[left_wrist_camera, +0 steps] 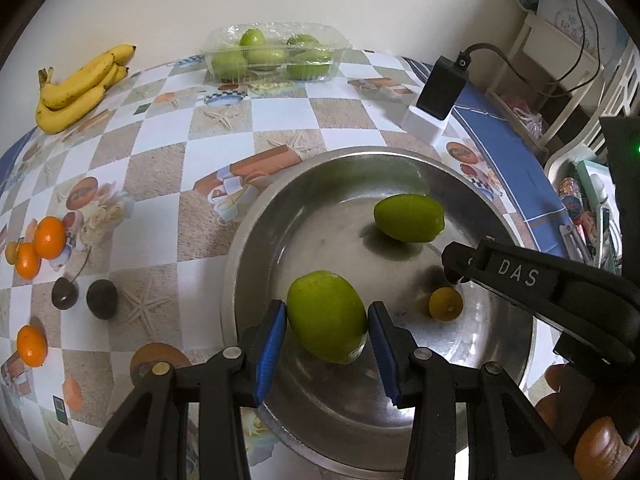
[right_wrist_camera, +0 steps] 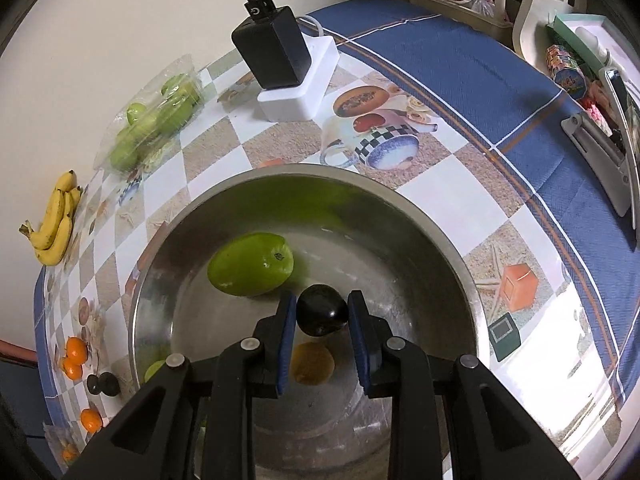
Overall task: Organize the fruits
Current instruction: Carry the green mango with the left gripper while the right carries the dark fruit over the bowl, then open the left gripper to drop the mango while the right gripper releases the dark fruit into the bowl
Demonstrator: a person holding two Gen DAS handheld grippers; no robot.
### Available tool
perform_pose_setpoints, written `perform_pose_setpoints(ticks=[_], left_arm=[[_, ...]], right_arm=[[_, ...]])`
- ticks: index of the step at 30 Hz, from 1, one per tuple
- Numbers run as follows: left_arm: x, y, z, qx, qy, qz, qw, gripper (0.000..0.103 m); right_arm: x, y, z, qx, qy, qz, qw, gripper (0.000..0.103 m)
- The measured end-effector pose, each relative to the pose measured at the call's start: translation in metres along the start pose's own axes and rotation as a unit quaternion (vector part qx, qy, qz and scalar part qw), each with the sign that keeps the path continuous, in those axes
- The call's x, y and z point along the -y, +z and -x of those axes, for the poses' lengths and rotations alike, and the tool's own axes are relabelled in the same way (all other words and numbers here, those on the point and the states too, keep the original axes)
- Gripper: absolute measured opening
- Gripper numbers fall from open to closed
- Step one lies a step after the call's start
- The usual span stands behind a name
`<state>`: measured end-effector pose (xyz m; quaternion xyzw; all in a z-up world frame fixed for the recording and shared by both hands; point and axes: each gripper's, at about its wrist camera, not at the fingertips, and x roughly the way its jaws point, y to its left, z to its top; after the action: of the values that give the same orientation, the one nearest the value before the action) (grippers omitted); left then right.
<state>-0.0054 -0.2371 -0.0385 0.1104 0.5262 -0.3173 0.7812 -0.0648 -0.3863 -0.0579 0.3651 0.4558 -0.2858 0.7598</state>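
My left gripper (left_wrist_camera: 327,314) is shut on a green oval fruit (left_wrist_camera: 320,332), its blue pads (left_wrist_camera: 272,344) pressing both sides, just above the steel bowl (left_wrist_camera: 256,248). In the bowl lie a second green fruit (left_wrist_camera: 409,218) and a small yellow-orange fruit (left_wrist_camera: 445,305). My right gripper (right_wrist_camera: 322,306) is shut on a small dark round fruit (right_wrist_camera: 322,318), low over the bowl (right_wrist_camera: 432,240), above the yellow-orange fruit (right_wrist_camera: 312,362) and next to the lying green fruit (right_wrist_camera: 250,264). In the left wrist view the right gripper's black finger (left_wrist_camera: 520,280) reaches in from the right; the fruit it holds is hidden there.
On the patterned tablecloth lie bananas (left_wrist_camera: 80,84), a clear tub of green fruits (left_wrist_camera: 276,56), three small oranges (left_wrist_camera: 48,236), and two dark cherries (left_wrist_camera: 102,298). A black charger on a white box (left_wrist_camera: 438,92) stands behind the bowl. Cluttered shelves (right_wrist_camera: 580,72) lie past the table's right edge.
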Motion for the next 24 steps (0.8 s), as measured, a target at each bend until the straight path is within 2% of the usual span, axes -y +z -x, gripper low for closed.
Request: perform_pose_setpoints(ticks=[5, 7, 8, 9, 13, 17, 24], left_arm=[[0.001, 0.0, -0.003, -0.005, 0.005, -0.003, 1.0, 0.046], [0.002, 0.001, -0.001, -0.002, 0.005, -0.006, 1.0, 0.048], [0.003, 0.001, 0.0, 0.001, 0.006, -0.008, 0.9999, 0.054], [0.003, 0.002, 0.003, 0.004, 0.006, -0.01, 0.9999, 0.059], [0.005, 0.004, 0.01, 0.013, 0.002, -0.015, 0.9998, 0.059], [0.002, 0.008, 0.018, 0.019, 0.01, -0.009, 0.9997, 0.065], [-0.023, 0.012, 0.028, 0.023, 0.026, 0.034, 0.9988, 0.066]], right_arm=[[-0.001, 0.0, -0.001, -0.002, -0.003, 0.003, 1.0, 0.028], [-0.001, 0.001, 0.0, -0.001, -0.002, 0.003, 1.0, 0.038], [-0.001, 0.001, 0.001, 0.0, -0.001, 0.002, 1.0, 0.049], [-0.002, 0.001, 0.002, 0.001, 0.0, 0.002, 1.0, 0.052], [-0.005, 0.003, 0.011, 0.012, 0.001, 0.007, 1.0, 0.052], [-0.008, 0.005, 0.024, 0.025, 0.004, 0.012, 1.0, 0.053], [-0.015, 0.002, 0.032, 0.023, -0.004, 0.029, 0.999, 0.054]])
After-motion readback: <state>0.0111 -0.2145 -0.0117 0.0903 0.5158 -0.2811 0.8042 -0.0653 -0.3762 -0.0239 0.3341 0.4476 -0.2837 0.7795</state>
